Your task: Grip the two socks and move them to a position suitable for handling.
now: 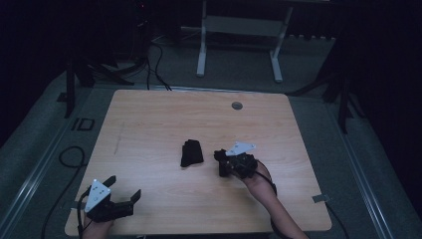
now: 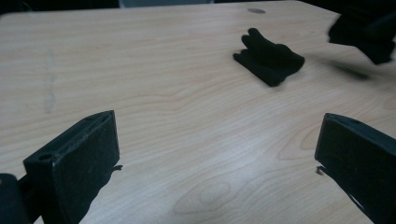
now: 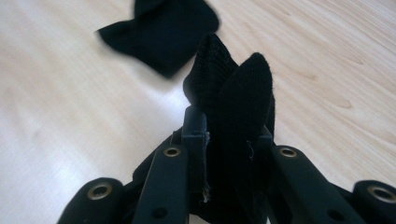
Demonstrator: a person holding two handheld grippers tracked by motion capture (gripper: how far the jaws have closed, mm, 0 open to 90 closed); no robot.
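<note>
At the near edge of the wooden table [image 1: 149, 119], on the person's left, the left gripper [image 1: 124, 190] rests low with its jaws spread wide and nothing between them. The left gripper view makes this plain: the two black jaws stand far apart at the bottom corners with bare wood grain between them.

Further in and to the right, the right gripper [image 1: 220, 162] is held by a hand [image 1: 259, 183] whose forearm comes up from the bottom edge. Its jaws pinch a black knitted piece of fabric [image 3: 233, 107]. From the high view this cloth is a dark lump at the gripper's tip, hard to tell from the gripper itself; the right gripper view shows the ribbed knit clearly, two rounded folds standing up from between the jaws, which press on it from both sides.

Just beyond, near the middle of the table, a second black fabric piece [image 1: 191, 153] lies crumpled on the wood, close to the right gripper but apart from it. The left gripper view shows it [image 2: 268, 56] as a folded heap with finger-like lobes, and the right gripper as a dark blur at the top right corner.

Near the far edge sits a round grey cable grommet [image 1: 237, 105]. Beyond the table stands a white desk frame [image 1: 239, 45] on the grey floor.

No writing can be read on any of these things.
</note>
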